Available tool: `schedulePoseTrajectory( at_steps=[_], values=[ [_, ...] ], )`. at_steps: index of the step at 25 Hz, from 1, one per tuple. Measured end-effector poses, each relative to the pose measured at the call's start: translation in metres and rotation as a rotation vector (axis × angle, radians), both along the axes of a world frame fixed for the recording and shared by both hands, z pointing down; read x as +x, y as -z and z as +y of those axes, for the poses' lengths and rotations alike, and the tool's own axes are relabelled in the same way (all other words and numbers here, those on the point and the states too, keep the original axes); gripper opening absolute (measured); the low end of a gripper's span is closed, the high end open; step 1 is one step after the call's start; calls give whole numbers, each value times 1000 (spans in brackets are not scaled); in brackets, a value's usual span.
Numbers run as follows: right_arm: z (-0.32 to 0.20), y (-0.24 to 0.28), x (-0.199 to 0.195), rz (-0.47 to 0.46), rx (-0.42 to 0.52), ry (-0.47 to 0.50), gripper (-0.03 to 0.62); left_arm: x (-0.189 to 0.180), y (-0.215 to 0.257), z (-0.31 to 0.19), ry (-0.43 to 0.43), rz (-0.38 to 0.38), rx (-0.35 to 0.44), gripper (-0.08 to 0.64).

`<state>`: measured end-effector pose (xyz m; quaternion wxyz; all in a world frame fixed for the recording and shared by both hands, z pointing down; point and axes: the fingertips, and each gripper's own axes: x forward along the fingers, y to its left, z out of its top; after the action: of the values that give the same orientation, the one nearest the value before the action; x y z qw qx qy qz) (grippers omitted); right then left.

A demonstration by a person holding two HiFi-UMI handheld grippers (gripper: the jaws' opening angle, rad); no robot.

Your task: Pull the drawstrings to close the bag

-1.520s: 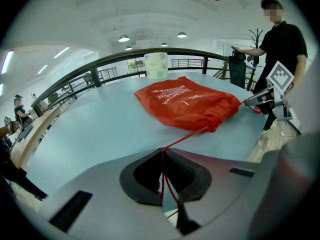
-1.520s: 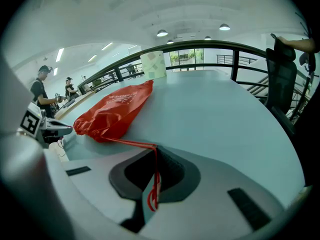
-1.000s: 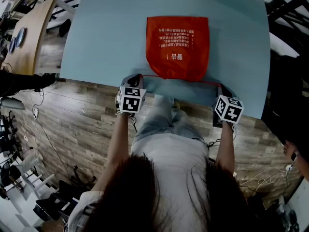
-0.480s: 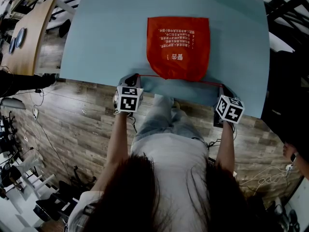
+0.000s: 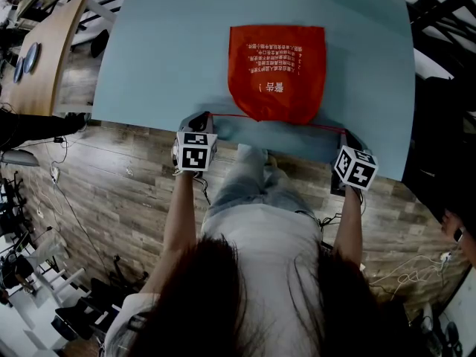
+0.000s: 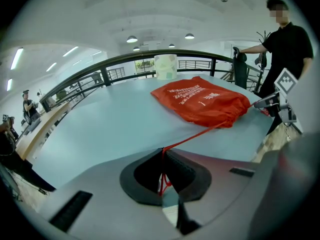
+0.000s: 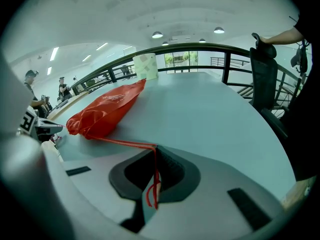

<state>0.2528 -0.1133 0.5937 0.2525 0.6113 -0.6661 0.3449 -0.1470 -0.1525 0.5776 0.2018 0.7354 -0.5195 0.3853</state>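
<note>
at the left, our left tongs (image 6: 162, 153) are pinching shut on the left drawstring (image 6: 200, 133) by the near desk (image 5: 160, 58) edge. the red bag (image 5: 277, 71) is lying mid-desk, its near mouth gathering. our right tongs (image 7: 154, 150) are clamping the right drawstring (image 7: 117, 142). we are judging the pull under way; next, both strings need drawing further apart.

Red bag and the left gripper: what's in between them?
A tight red drawstring runs from the left gripper to the bag, at its puckered mouth, over bare blue table. The left gripper view shows it best.
</note>
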Motion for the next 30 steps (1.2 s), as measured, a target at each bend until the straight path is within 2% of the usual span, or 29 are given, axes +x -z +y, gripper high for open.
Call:
schedulePoseTrajectory(
  at_steps=[30],
  values=[
    [8,1,22,35,-4,-71,21,-22,4,-2,41,15,-2,15]
  ],
)
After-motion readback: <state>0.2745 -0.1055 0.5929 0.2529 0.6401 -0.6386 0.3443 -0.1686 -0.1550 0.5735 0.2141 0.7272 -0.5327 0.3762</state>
